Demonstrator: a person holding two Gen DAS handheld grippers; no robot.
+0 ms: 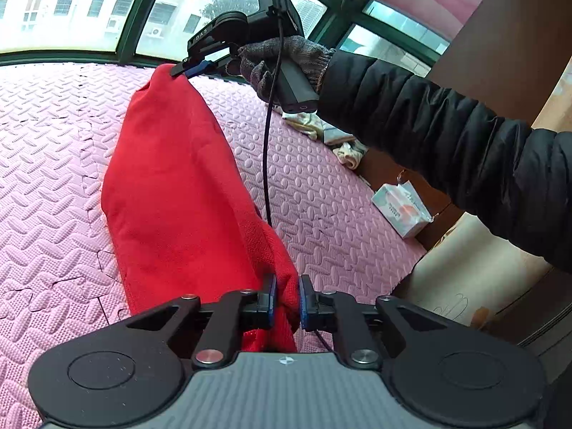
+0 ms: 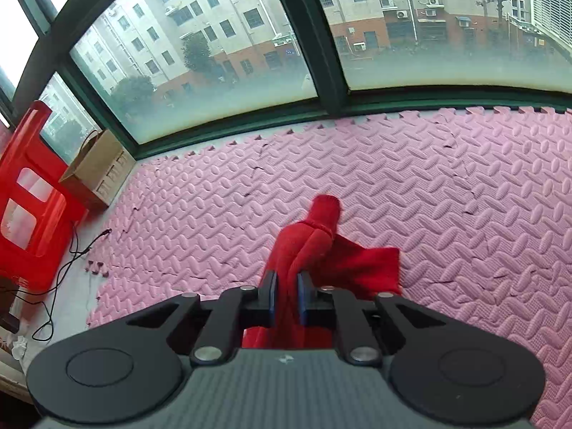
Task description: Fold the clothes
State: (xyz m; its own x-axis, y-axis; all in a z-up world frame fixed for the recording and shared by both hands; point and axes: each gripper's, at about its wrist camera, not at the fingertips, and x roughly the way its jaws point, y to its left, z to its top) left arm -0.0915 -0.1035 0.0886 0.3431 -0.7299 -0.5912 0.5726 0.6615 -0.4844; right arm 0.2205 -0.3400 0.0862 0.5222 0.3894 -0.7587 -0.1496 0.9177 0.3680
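A red garment (image 1: 171,186) hangs stretched between both grippers above the pink foam mat (image 1: 53,164). My left gripper (image 1: 286,300) is shut on its near end, with red cloth bunched between the blue pads. In the left wrist view my right gripper (image 1: 189,66), held by a gloved hand (image 1: 282,60), is shut on the far corner of the garment. The right wrist view shows that gripper (image 2: 286,298) clamped on a fold of the red garment (image 2: 314,246), whose loose end trails over the mat (image 2: 464,214).
Windows run along the mat's far edge. A red plastic stool (image 2: 25,200), a brown paper bag (image 2: 96,168) and a black cable (image 2: 71,254) sit at the left. A tissue pack (image 1: 400,211) and pale clothes (image 1: 332,132) lie off the mat's right side.
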